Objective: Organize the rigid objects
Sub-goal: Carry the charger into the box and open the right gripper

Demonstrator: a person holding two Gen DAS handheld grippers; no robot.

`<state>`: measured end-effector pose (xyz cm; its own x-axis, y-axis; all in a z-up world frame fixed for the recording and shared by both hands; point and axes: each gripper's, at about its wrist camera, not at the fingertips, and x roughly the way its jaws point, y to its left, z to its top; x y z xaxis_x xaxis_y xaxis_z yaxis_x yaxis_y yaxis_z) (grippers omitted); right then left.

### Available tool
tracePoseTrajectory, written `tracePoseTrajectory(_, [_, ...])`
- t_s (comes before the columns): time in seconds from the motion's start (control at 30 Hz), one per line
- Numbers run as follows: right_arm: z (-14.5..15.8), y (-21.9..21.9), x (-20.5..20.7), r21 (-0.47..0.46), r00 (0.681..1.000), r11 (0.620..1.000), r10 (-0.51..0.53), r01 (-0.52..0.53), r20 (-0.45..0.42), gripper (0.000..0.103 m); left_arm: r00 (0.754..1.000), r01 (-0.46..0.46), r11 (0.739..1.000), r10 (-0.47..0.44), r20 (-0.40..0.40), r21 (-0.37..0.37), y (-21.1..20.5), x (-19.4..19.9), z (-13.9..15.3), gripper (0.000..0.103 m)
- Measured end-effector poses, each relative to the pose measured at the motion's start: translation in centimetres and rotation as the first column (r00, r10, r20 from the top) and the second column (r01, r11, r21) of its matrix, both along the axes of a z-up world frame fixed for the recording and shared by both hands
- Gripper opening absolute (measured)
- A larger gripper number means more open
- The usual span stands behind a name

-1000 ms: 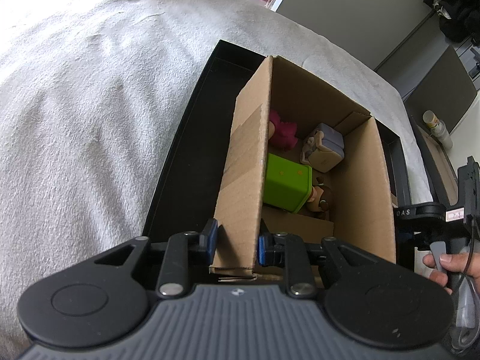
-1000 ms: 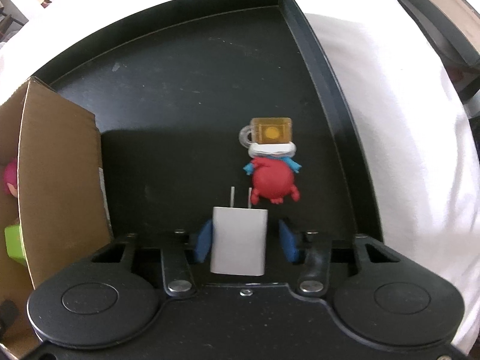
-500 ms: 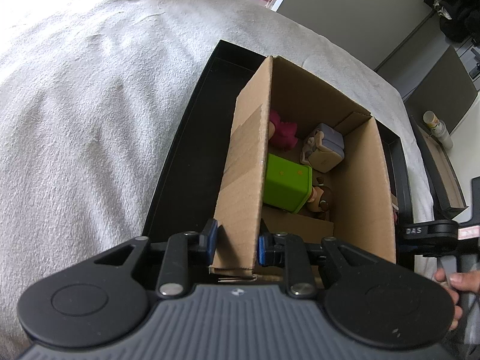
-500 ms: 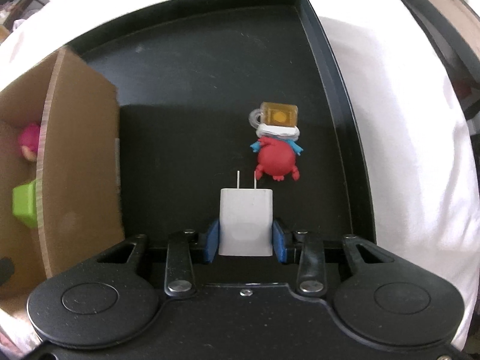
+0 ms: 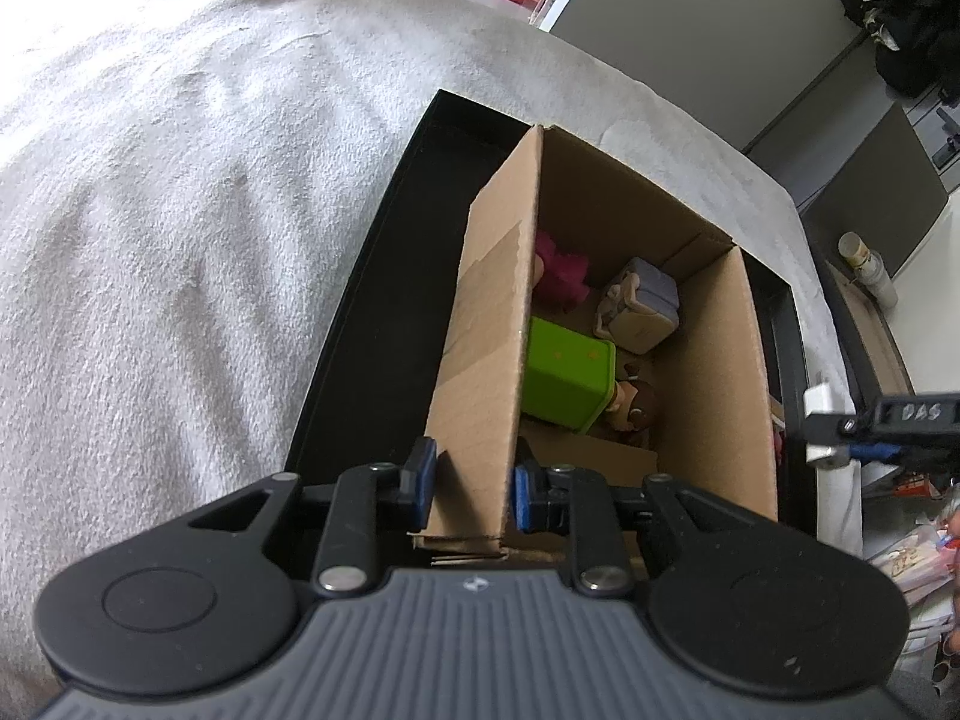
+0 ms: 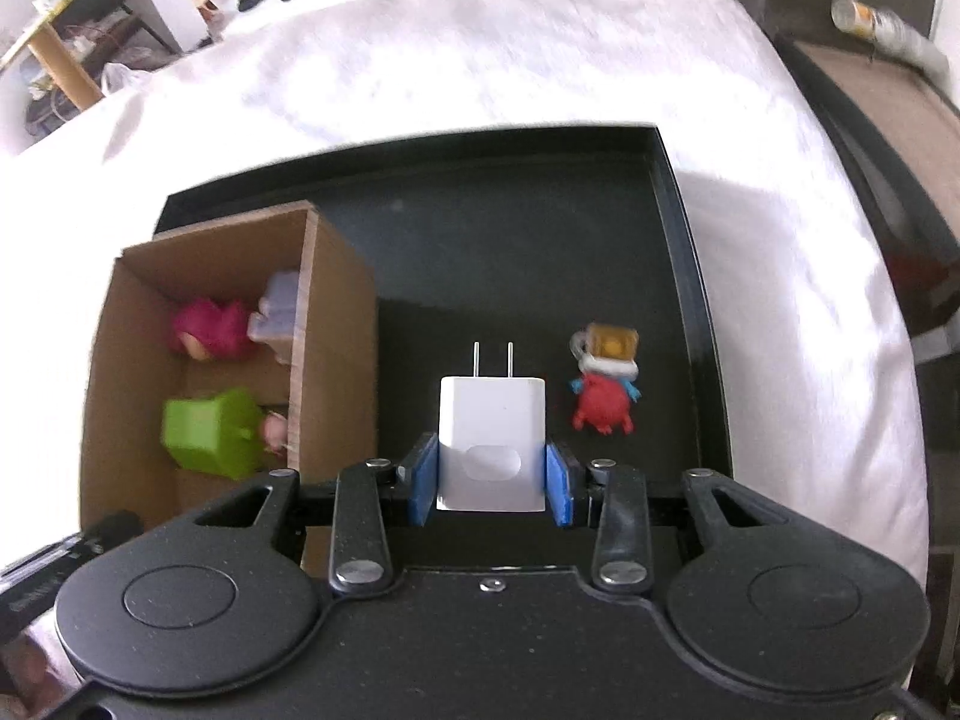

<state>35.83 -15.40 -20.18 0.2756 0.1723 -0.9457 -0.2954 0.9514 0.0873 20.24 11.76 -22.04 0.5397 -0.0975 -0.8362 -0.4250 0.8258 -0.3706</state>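
My left gripper (image 5: 471, 489) is shut on the near wall of an open cardboard box (image 5: 492, 360) that stands on a black tray (image 5: 384, 300). The box holds a green block (image 5: 567, 372), a pink toy (image 5: 561, 270), a grey-beige toy (image 5: 642, 306) and a brown figure (image 5: 636, 405). My right gripper (image 6: 492, 486) is shut on a white plug charger (image 6: 492, 438), prongs forward, held above the tray (image 6: 510, 252) right of the box (image 6: 336, 372). A red toy with a yellow cube (image 6: 603, 384) lies on the tray. The charger also shows in the left wrist view (image 5: 822, 402).
The tray lies on a white-grey blanket (image 5: 180, 210). A dark bench with a bottle (image 6: 870, 18) runs along the right side. Shelves and clutter stand at the far left (image 6: 60, 60).
My right gripper closed on the charger and lifted it up and back, so the view now takes in the whole box and tray. The left gripper has held still on the box wall.
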Motion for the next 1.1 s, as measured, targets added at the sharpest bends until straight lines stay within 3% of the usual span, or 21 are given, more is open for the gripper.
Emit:
tracePoseTrajectory(0.1, [2.2, 1.1, -0.3, 0.020, 1.000, 1.000, 0.019, -0.020, 0.022, 0.036, 1.000, -0.002, 1.000, 0.002, 0.008, -0.003, 0.0, -0.1, 0.1, 0.022])
tracePoseTrajectory(0.4, [4.8, 4.7, -1.4, 0.081, 0.995, 0.993, 0.081, -0.086, 0.063, 0.036, 1.000, 0.000, 1.000, 0.000, 0.014, -0.003, 0.0, -0.3, 0.2, 0.022])
tracePoseTrajectory(1.1, [2.3, 11.0, -1.1, 0.124, 0.990, 0.983, 0.134, -0.138, 0.043, 0.037, 1.000, -0.001, 1.000, 0.001, 0.013, -0.010, 0.1, -0.2, 0.2, 0.022])
